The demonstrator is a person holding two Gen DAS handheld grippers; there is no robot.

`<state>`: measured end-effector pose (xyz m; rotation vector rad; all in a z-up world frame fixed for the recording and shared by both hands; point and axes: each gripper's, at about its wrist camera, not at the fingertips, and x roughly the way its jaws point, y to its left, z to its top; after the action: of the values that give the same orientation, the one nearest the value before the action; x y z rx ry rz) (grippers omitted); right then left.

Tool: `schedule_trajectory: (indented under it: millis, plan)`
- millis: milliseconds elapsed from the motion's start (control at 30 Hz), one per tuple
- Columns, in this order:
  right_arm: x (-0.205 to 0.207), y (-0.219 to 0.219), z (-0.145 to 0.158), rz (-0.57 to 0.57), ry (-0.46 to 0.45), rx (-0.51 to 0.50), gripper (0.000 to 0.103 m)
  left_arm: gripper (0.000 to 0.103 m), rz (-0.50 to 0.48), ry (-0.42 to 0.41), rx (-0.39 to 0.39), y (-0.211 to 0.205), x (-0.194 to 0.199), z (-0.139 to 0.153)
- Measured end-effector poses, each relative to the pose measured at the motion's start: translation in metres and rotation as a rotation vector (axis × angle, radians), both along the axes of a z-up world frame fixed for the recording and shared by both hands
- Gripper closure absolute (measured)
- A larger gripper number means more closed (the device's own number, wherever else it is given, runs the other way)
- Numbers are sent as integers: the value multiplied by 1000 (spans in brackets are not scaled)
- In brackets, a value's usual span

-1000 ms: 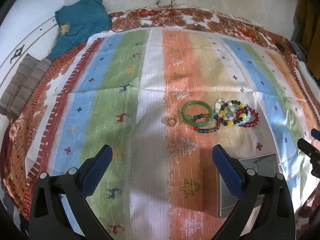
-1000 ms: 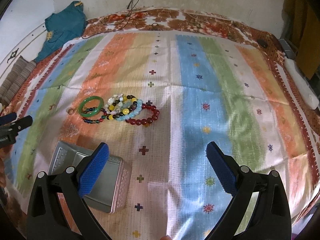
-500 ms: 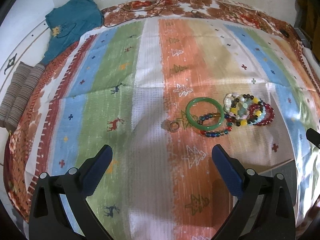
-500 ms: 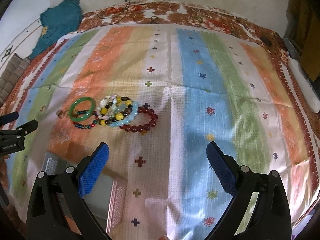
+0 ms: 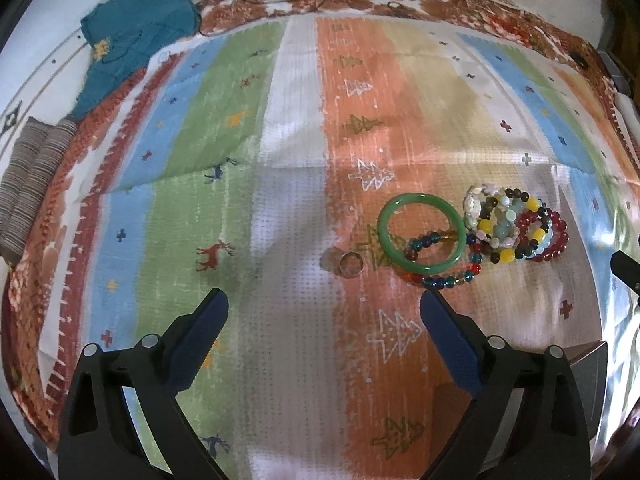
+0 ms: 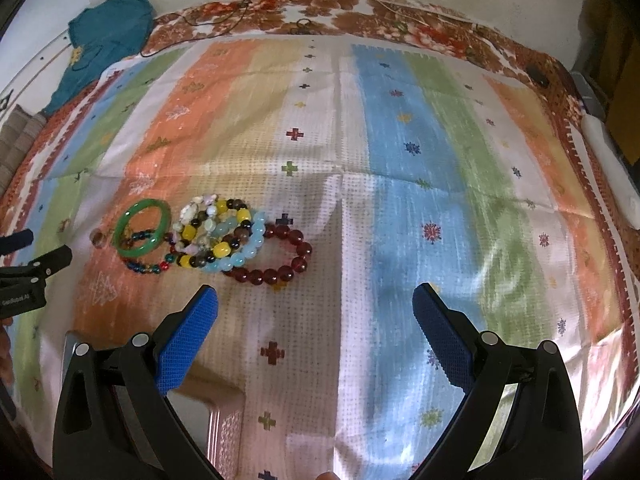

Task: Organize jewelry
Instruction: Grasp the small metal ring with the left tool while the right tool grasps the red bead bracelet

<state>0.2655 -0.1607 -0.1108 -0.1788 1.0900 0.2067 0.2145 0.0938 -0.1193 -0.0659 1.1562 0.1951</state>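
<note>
A green bangle (image 5: 422, 232) lies on the striped cloth (image 5: 296, 208) with a heap of bead bracelets (image 5: 516, 230) to its right and a small metal ring (image 5: 351, 264) to its left. My left gripper (image 5: 324, 334) is open and empty, just short of the ring. In the right wrist view the bangle (image 6: 141, 227), the bead bracelets (image 6: 224, 240) and a dark red bracelet (image 6: 288, 260) lie ahead and left of my right gripper (image 6: 316, 328), which is open and empty. A metal jewelry box (image 6: 218, 416) sits low, behind the right gripper's left finger.
A teal garment (image 5: 132, 36) and a folded striped cloth (image 5: 28, 176) lie at the far left edge. Black cables (image 6: 240, 8) run along the back wall. The box corner (image 5: 588, 364) shows at the lower right of the left wrist view.
Both grippers have moved forward toward the jewelry, which now looks larger and closer. The box has slid further under the view's lower edge. Both stay open.
</note>
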Motion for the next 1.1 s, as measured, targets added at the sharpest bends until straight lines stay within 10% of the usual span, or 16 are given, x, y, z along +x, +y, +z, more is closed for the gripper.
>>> schedule_trajectory:
  millis: [1100]
  plan:
    - [52,9,-60,-60,120,-34,18,46,-28,92,-38,6,34,-43]
